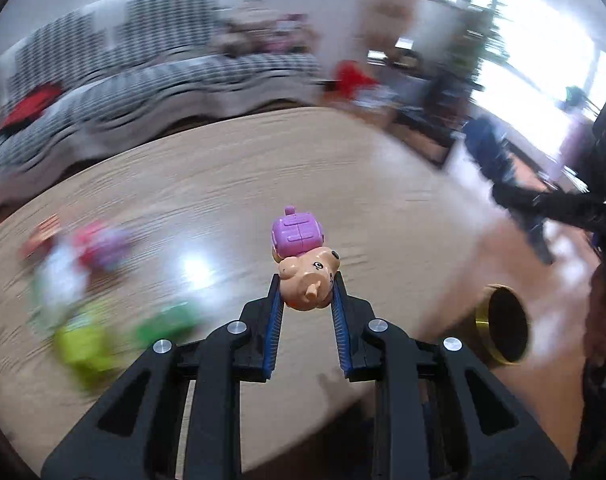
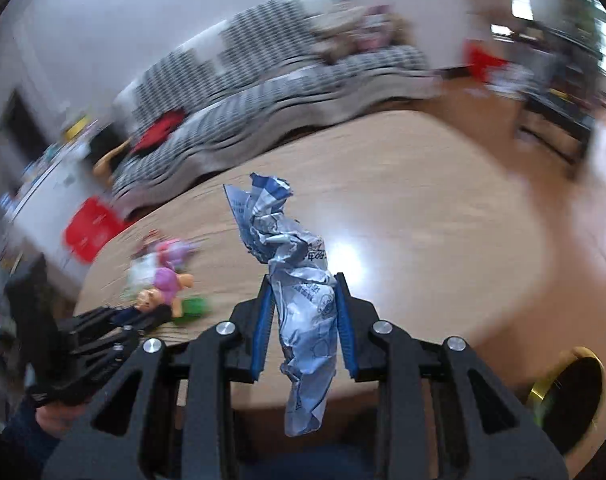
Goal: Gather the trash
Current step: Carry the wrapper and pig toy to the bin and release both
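My left gripper is shut on a small pig toy with a purple body, held above the round wooden table. My right gripper is shut on a crumpled blue and silver wrapper that sticks up past the fingertips and hangs down behind them. The left gripper with the pig toy shows at the lower left of the right wrist view. The right gripper's arm shows at the right of the left wrist view. A round bin with a gold rim stands below the table's right edge; it also shows in the right wrist view.
Blurred colourful items lie on the left of the table, also in the right wrist view. A checked sofa stands behind the table. A red object is by the table's left edge. Wooden floor lies to the right.
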`<state>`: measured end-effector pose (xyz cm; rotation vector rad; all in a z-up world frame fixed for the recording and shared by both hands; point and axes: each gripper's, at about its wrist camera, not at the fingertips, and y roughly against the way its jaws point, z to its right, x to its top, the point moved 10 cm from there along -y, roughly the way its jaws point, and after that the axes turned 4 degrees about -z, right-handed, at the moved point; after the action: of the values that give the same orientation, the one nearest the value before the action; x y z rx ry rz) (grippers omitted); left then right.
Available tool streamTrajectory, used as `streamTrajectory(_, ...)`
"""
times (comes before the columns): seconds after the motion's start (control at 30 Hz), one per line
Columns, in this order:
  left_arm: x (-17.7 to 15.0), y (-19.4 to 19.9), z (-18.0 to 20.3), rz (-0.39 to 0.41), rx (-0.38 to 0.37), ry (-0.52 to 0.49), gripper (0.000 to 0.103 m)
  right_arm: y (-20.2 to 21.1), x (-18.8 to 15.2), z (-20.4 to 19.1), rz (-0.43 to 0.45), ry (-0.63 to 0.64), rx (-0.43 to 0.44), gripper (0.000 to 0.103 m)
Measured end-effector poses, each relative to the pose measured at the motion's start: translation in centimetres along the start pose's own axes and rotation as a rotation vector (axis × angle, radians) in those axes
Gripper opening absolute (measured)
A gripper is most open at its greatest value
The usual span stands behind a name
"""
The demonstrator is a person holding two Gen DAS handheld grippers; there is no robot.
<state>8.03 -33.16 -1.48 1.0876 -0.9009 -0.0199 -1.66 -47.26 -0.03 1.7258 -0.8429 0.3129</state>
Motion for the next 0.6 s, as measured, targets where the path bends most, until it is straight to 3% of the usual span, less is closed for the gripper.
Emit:
streamTrajectory(0.17, 0.9, -5.2, 18.3, -0.081, -0.251, -0.166, 0.023, 7.7, -4.2, 15.5, 0.061, -0.221, -0.172, 0.03)
streamTrajectory(0.27, -0.9, -9.0, 27.7, -0.174, -0.376, -0.239, 0.023, 10.6, -7.8, 23.0, 0.078, -0.338, -0.257, 0.03)
streamTrajectory(0.33, -2.6, -11.5, 32.4, -0.247, -0.422, -0.269, 0.023, 11.9, -10.7, 27.7, 0.077, -0.415, -0.299, 0.03)
streamTrajectory(0.5, -6.6, -17.3, 40.5, -0.314, -0.447, -0.345, 0.023, 11.5, -16.8, 36.1, 0.033, -0.586, -0.332, 0.03)
streamTrajectory(0.6, -8.7, -19.9, 41.9, -0.357, -0.466, -0.342, 0.023, 10.8, -19.1, 39.2, 0.017, -0.644, -0.327, 0.03)
